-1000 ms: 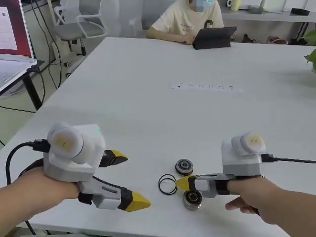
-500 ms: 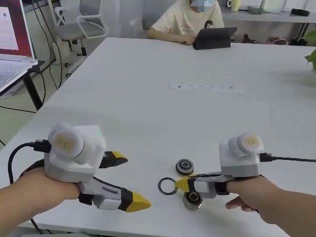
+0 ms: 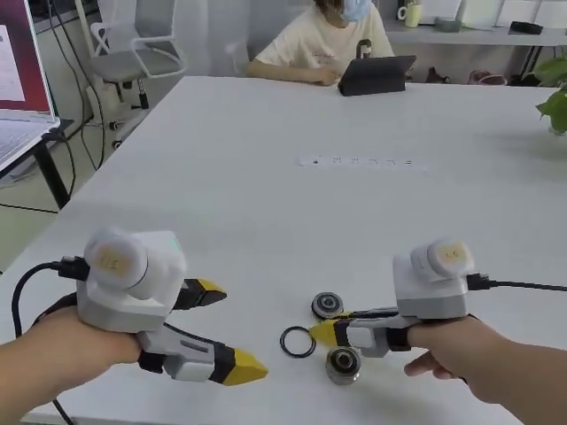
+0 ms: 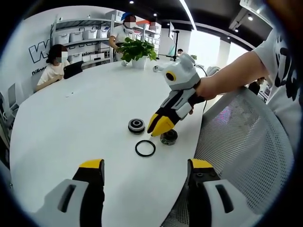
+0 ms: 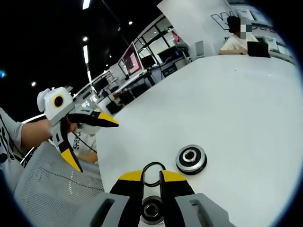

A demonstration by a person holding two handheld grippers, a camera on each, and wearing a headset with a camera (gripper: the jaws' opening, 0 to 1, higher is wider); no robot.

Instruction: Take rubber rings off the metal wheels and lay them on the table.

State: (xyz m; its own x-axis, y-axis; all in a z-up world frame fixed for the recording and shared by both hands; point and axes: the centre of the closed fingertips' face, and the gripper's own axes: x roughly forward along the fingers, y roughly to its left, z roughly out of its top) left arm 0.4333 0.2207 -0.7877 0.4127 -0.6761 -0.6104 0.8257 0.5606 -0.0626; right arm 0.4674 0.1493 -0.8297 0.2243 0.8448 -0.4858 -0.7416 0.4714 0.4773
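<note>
Blk ring (image 3: 297,342) flat by 2 wheels (image 3: 328,305)

I count two metal wheels near the near edge of the worktop (image 3: 266,204): one wheel (image 3: 327,305) and a second wheel (image 3: 343,364) closer to that edge. One loose rubber ring (image 3: 297,342) lies just beside them. There are two hand-held grippers, the left gripper (image 3: 232,326) and the right gripper (image 3: 324,332), each with two yellow-tipped jaws. A single socket strip (image 3: 354,162) sits toward the middle. At the far edge is one seated person (image 3: 323,44) with one dark tablet (image 3: 376,73). One potted plant (image 3: 554,102) stands at the right edge. Off the left edge I make out at least one office chair (image 3: 142,40) and one open laptop (image 3: 18,80).
</note>
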